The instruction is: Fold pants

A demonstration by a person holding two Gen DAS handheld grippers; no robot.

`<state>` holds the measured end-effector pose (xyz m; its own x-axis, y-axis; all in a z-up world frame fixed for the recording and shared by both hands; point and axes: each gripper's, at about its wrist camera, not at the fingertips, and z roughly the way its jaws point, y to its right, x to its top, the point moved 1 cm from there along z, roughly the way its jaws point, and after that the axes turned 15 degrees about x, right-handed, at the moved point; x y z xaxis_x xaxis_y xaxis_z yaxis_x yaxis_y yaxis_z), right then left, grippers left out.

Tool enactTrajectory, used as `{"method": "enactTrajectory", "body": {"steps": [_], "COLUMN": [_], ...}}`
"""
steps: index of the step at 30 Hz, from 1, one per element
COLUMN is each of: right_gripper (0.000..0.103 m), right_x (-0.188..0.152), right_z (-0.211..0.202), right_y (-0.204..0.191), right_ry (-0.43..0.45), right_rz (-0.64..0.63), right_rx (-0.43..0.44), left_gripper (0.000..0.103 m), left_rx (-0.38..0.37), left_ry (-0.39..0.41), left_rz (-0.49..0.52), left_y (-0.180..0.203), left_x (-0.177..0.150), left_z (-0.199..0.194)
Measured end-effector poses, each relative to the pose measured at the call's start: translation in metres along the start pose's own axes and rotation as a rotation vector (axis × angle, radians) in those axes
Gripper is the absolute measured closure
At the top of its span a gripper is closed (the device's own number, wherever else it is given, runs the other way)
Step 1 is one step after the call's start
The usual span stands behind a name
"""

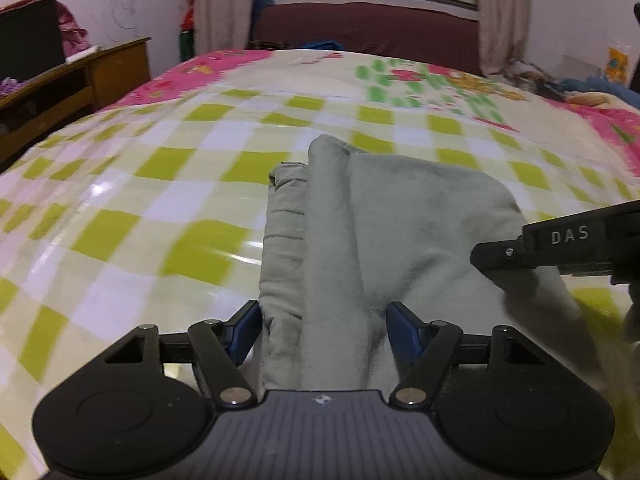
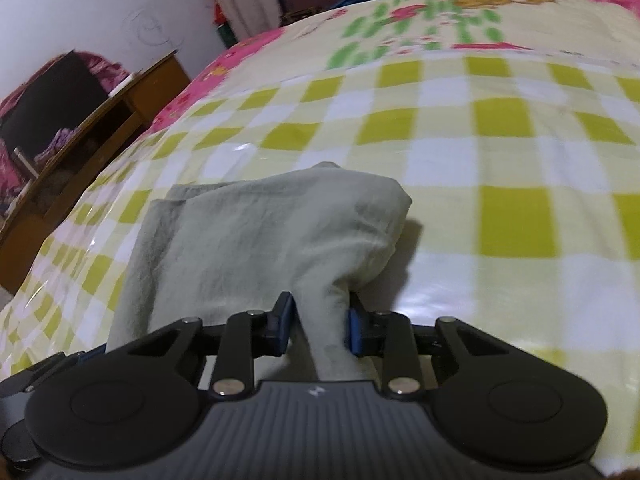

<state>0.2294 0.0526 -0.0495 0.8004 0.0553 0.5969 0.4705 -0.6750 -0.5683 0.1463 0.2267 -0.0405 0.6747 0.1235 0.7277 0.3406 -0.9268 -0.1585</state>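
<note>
Spread over a bed, a glossy checked bedsheet [image 1: 132, 208] in lime green, white and cream, with pink floral borders, carries the folded pale grey-green cotton pants [image 1: 360, 240]. The pants lie near the middle of the near part of the bed as a thick layered bundle, with stacked fold edges showing along the bundle's left side in the left wrist view.

From the left wrist view, the left gripper [image 1: 322, 330] has its blue-padded fingers [image 1: 404, 332] spread wide on either side of the near end of the bundle. The cloth passes between them, but whether the pads press on it cannot be told; the left pad sits just beside the bundle's edge. The right gripper [image 1: 496, 258] comes in from the right edge of that view, its black finger lying against the right side of the pants.

From the right wrist view, the right gripper [image 2: 318, 320] has its fingers [image 2: 352, 330] drawn narrow around a bunched ridge of the pants [image 2: 260, 232], both pads touching the cloth, so it grips the fabric.

Beyond the bed stand a wooden cabinet [image 1: 92, 76] at the left, a white wall, pale curtains [image 1: 222, 4] and a dark maroon surface [image 1: 360, 28] under a window.
</note>
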Motion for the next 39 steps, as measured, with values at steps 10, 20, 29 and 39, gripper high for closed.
{"method": "enactTrajectory", "body": {"steps": [10, 20, 29, 39], "right_gripper": [0.070, 0.066, 0.063, 0.062], "right_x": [0.029, 0.001, -0.059, -0.103], "right_z": [0.071, -0.001, -0.068, -0.114], "right_y": [-0.046, -0.044, -0.072, -0.070], "right_ry": [-0.023, 0.065, 0.070, 0.081], "right_rz": [0.004, 0.039, -0.038, -0.036], "right_rx": [0.043, 0.004, 0.001, -0.027], "left_gripper": [0.016, 0.017, 0.015, 0.010], "left_rx": [0.148, 0.168, 0.120, 0.170], "left_ry": [-0.012, -0.094, -0.069, -0.048], "left_rz": [0.024, -0.075, -0.086, -0.070], "left_y": [-0.063, -0.059, -0.017, 0.008], "left_x": [0.038, 0.018, -0.018, -0.058], "left_z": [0.047, 0.003, -0.073, -0.112]}}
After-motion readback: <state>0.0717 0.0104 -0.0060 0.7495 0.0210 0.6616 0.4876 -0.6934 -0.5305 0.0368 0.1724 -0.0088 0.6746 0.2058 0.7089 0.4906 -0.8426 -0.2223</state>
